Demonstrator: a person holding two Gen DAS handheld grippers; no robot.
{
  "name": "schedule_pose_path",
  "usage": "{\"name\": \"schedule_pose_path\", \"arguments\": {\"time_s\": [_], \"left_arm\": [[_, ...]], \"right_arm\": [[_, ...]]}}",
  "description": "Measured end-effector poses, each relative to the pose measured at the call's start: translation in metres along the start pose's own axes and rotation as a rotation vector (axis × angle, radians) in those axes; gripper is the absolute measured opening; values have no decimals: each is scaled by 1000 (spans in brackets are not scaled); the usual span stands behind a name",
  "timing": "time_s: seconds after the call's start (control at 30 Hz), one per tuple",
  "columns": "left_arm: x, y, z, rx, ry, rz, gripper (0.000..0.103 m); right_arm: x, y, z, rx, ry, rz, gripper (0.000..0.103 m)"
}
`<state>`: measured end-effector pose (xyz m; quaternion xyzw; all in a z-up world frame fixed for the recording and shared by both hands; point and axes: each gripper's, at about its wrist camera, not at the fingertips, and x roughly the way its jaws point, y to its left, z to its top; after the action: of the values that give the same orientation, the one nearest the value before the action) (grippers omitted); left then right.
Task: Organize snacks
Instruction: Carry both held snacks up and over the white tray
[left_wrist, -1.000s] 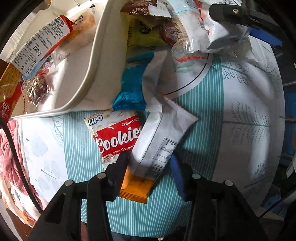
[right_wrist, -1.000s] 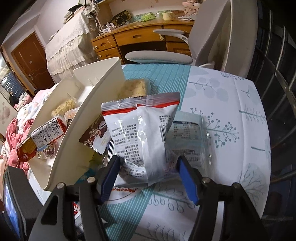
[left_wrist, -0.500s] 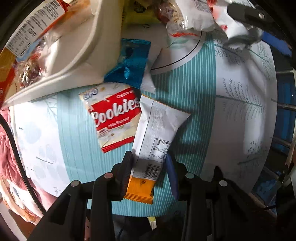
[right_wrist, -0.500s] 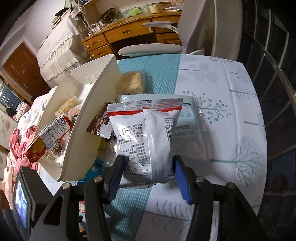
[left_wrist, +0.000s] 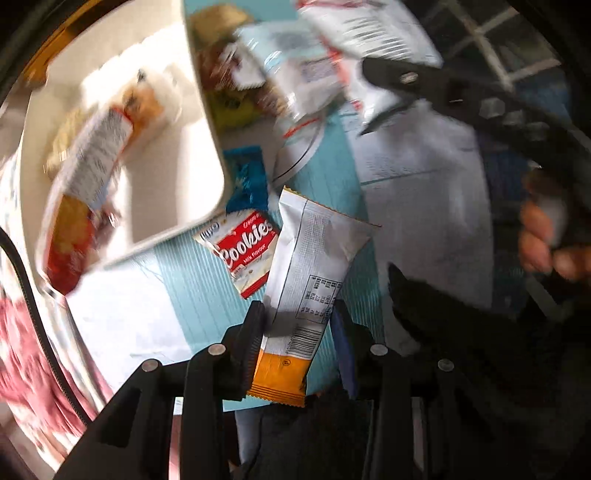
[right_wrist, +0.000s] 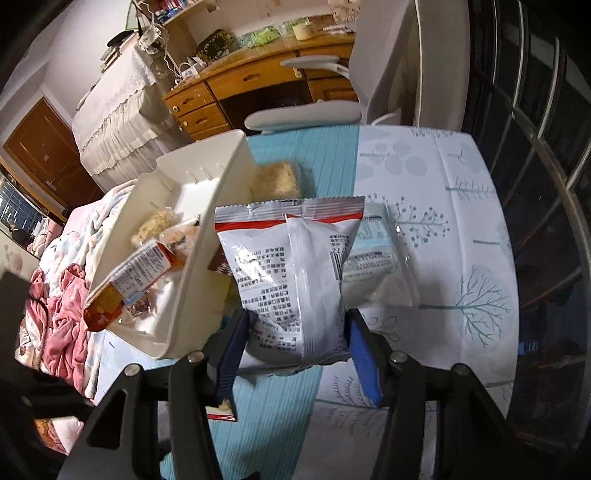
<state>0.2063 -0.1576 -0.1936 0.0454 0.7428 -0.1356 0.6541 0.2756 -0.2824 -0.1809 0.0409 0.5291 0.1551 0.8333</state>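
My left gripper (left_wrist: 299, 321) is shut on a white snack bar wrapper with an orange end (left_wrist: 310, 273), held in the air above the table. Below it lie a red Cookies pack (left_wrist: 245, 249) and a blue packet (left_wrist: 247, 177), beside the white bin (left_wrist: 173, 155). My right gripper (right_wrist: 293, 332) is shut on a white bag with a red stripe (right_wrist: 291, 273), also lifted. Behind that bag a pale blue-white packet (right_wrist: 380, 266) rests on the tablecloth. The white bin (right_wrist: 207, 236) at the left holds several wrapped snacks.
The table carries a teal and white tree-print cloth (right_wrist: 454, 221). A beige snack block (right_wrist: 277, 179) lies by the bin's far corner. A grey chair (right_wrist: 306, 114) stands beyond the table, pink bedding (right_wrist: 62, 295) at the left, a dark window rail (right_wrist: 546, 147) at the right.
Both grippers have closed on their packets and risen. The orange-ended bar has come off the table and off the Cookies pack. The left view has rolled and is now blurred.
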Motion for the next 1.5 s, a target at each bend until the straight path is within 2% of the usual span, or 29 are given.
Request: {"name": "schedule_pose_path", "arguments": {"time_s": [0.13, 0.23, 0.33, 0.47, 0.7, 0.9, 1.13, 1.33, 1.43, 1.47, 1.5], "left_arm": [[-41, 4, -3, 151, -71, -4, 35], [-68, 13, -7, 228, -121, -19, 35], [-89, 31, -8, 274, -172, -24, 35], [-103, 59, -10, 287, -208, -27, 35], [-114, 108, -16, 279, -268, 0, 35], [-110, 165, -10, 205, -297, 15, 35], [-101, 222, -8, 116, -324, -3, 35], [-99, 247, -9, 64, -357, -41, 36], [-100, 255, -11, 51, -370, -74, 37], [-100, 258, -11, 47, -377, -83, 39], [-100, 260, -12, 43, -384, -88, 46]], "right_arm": [[-11, 16, 1, 23, -44, -20, 54], [-19, 29, 1, 67, -83, -45, 54], [-25, 44, 2, 104, -116, -59, 54], [-28, 69, 3, 141, -161, -74, 54], [-20, 110, 2, 180, -200, -56, 54], [-8, 141, 0, 200, -212, -18, 54], [9, 171, -2, 200, -202, 14, 54], [21, 187, -6, 196, -160, 20, 55], [23, 194, -8, 181, -140, -5, 56], [23, 196, -9, 177, -135, -16, 56], [23, 196, -9, 174, -131, -21, 56]]}}
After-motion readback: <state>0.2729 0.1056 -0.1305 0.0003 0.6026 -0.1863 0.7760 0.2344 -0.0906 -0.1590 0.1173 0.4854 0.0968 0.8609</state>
